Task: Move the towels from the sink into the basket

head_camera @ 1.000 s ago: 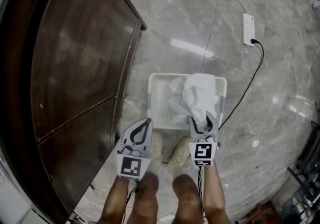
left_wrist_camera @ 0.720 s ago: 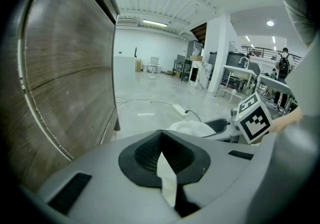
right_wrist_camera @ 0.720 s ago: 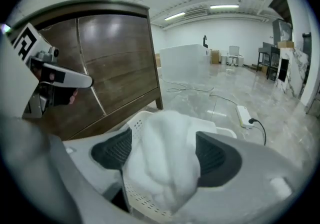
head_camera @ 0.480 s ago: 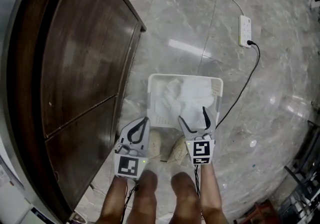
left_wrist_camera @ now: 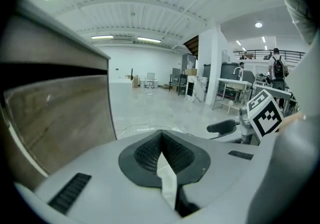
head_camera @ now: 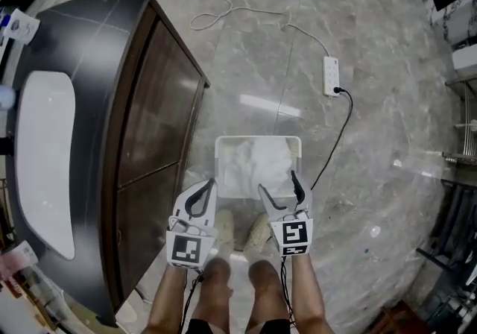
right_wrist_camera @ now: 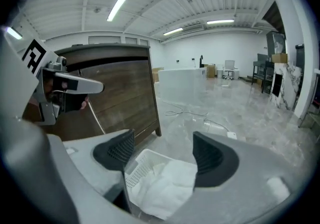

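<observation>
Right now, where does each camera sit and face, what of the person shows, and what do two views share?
Head view: on the person's head, facing down at the basket of towels; forearms, knees, left tongs, right tongs show.
Left gripper view: on left tongs, facing across the hall; shut jaws show.
Right gripper view: on right tongs, facing down; empty jaws show, just opened, then closing slightly.
Shared: basket, in head and right gripper views.

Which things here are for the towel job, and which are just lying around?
For the job: white plastic basket, white towels inside it, white oval sink.
Just lying about: white power strip, black cable, looped white cord.
</observation>
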Demonstrator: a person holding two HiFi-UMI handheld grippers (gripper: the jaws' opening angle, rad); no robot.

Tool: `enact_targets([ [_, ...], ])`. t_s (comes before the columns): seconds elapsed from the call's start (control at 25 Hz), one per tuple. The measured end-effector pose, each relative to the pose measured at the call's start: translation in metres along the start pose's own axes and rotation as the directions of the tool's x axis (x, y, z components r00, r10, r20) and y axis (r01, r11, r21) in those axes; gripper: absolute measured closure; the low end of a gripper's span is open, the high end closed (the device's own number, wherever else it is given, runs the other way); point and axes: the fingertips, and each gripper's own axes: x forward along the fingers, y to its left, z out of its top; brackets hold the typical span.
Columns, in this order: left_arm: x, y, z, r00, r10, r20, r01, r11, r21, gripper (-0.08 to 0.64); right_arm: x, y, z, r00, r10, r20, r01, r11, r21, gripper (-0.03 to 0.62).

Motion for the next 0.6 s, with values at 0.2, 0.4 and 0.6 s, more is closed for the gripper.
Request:
enact_targets([
  [0.2,-0.035,-0.012,0.085,0.998,-0.017,0.054,0.016,1.0,0.023,0.551,-0.054,-0.005,0.091,0.996,-0.042,0.078,0.044,0.999,-0.032,0.284],
  [0.4,-0.078,-0.021,0.179,0.991,-0.053,0.126,0.036,0.991,0.13,0.551,-0.116,-0.005,0.197,0.984,-0.079,0.157,0.087,0.995,-0.044,0.346],
  [0.6,-0.125,-0.039,0.265,0.981,-0.065,0.18,0.033,0.984,0.175,0.551,-0.186,-0.007,0.279,0.97,-0.109,0.215,0.125,0.99,-0.06,0.393],
])
